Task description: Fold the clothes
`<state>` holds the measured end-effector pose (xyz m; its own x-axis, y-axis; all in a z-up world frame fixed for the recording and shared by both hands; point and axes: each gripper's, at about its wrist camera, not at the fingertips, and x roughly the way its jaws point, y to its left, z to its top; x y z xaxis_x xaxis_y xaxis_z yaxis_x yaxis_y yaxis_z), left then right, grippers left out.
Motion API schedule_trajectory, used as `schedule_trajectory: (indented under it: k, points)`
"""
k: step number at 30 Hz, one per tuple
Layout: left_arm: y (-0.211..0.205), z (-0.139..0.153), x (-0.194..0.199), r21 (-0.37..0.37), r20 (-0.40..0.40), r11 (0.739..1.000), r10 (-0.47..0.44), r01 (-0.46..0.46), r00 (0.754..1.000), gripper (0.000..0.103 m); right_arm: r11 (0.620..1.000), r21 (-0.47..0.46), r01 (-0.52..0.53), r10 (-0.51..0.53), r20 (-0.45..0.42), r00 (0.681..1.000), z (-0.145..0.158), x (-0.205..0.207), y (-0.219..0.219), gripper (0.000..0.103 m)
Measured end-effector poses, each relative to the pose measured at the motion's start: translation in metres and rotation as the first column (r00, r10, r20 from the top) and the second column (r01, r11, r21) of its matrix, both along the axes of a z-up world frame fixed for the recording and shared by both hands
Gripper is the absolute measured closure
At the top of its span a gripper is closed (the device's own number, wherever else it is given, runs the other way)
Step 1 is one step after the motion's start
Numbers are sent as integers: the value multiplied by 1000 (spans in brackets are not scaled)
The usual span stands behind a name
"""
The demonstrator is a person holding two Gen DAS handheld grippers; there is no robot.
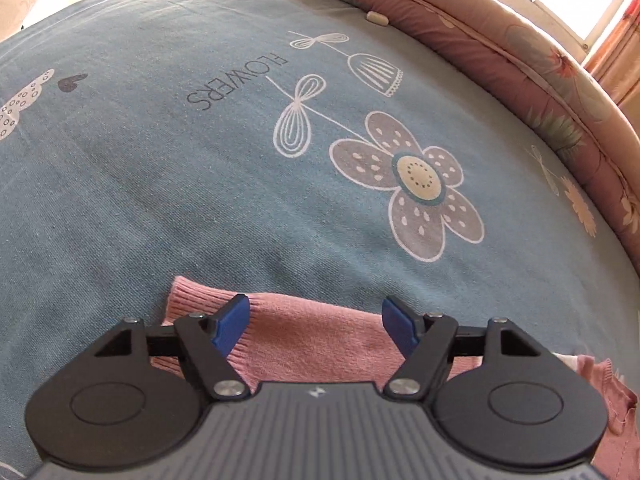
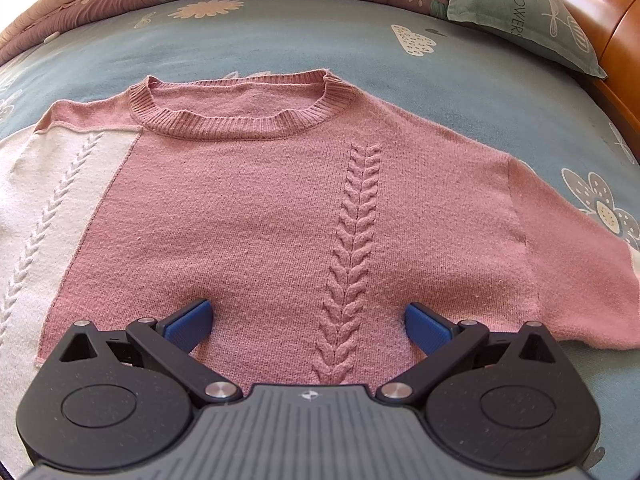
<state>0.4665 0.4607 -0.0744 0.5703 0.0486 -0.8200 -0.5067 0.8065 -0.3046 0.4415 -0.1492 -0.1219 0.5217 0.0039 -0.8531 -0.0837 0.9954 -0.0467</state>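
A pink knit sweater [image 2: 256, 216] with a white left panel lies flat on the bed, its ribbed collar at the far side. A braided cable runs down its front. My right gripper [image 2: 308, 324] is open above the sweater's lower front, with its blue pads [image 2: 190, 322] on either side of the cable. My left gripper [image 1: 316, 322] is open over a pink sleeve [image 1: 312, 340] whose ribbed cuff points left. Its fingers straddle the sleeve without closing on it.
The blue bedsheet [image 1: 160, 180] with flower prints and the word FLOWERS covers the bed. A pink floral quilt [image 1: 520, 80] is bunched along the far edge. A grey-green pillow [image 2: 520, 12] and a wooden headboard [image 2: 600, 8] are at the far right.
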Motion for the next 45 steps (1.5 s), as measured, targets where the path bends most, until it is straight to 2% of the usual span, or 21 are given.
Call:
schedule_trajectory:
  k: [2,5,7,11,13,16,19,20,22,24,26,29,31,33,35,37,39,41,42,43,45]
  points:
    - [-11,1,-2,8,5,998,-54,54,999,26,1000,-12,12,-12,-22,1000,4,3,3,0]
    - [-21,-16,-12,29,-89,995,-96,99,991,26,1000,4,10,-10,-16,1000,16,3,12,0]
    - [-20,-20,-29,81,-96,988,-121,129,988,26,999,31,-13,13,0,1000,25,3,21,0]
    - [-13,-6,-37,156,-145,982,-83,106,986,28,992,25,-125,124,26,992,35,7,51,0]
    - [-21,5,-27,206,-135,967,-122,148,983,28,983,19,-185,184,34,982,38,9,68,0]
    - [-45,14,-7,235,-81,939,-238,251,968,27,962,35,-273,272,32,962,35,9,99,0]
    - [-70,2,12,240,-91,902,-347,359,933,25,931,47,-361,361,15,933,29,6,132,0]
    - [-71,-5,15,236,-106,898,-355,371,929,25,917,57,-394,395,1,919,26,5,143,0]
    - [-64,-18,12,252,-140,898,-336,361,932,25,891,78,-447,451,-44,891,18,3,158,0]
    - [-44,-25,3,246,-135,915,-295,320,946,22,881,111,-461,471,-97,877,9,-1,167,0]
    - [-22,-24,-9,251,-129,927,-255,281,958,22,881,100,-462,470,-85,878,5,-7,168,0]
    - [-9,-20,-10,246,-162,927,-248,282,955,23,885,99,-455,462,-65,885,4,-11,168,0]
    - [-12,-15,-5,234,-183,930,-245,284,952,27,888,94,-449,455,-56,889,3,-13,168,0]
    - [-31,-7,2,199,-144,926,-295,320,945,26,889,82,-450,455,-59,889,3,-12,169,0]
    - [-59,-2,9,169,-89,905,-380,390,921,26,892,78,-445,450,-74,890,3,-8,171,0]
    - [-92,-4,16,166,-68,863,-473,477,879,24,894,76,-442,448,-88,890,5,-6,172,0]
    - [-116,-12,19,174,-82,811,-553,558,829,24,898,89,-431,439,-101,893,7,-5,171,0]
    - [-124,-21,15,229,-119,774,-579,590,806,24,902,110,-417,428,-108,897,10,-6,166,0]
    - [-128,-26,12,256,-138,754,-591,605,795,19,904,119,-411,423,-109,900,11,-7,162,0]
    - [-127,-29,10,267,-155,752,-584,603,797,12,907,127,-402,416,-113,902,11,-10,156,0]
    - [-113,-27,6,230,-178,815,-502,532,846,11,909,133,-395,410,-114,905,11,-15,145,0]
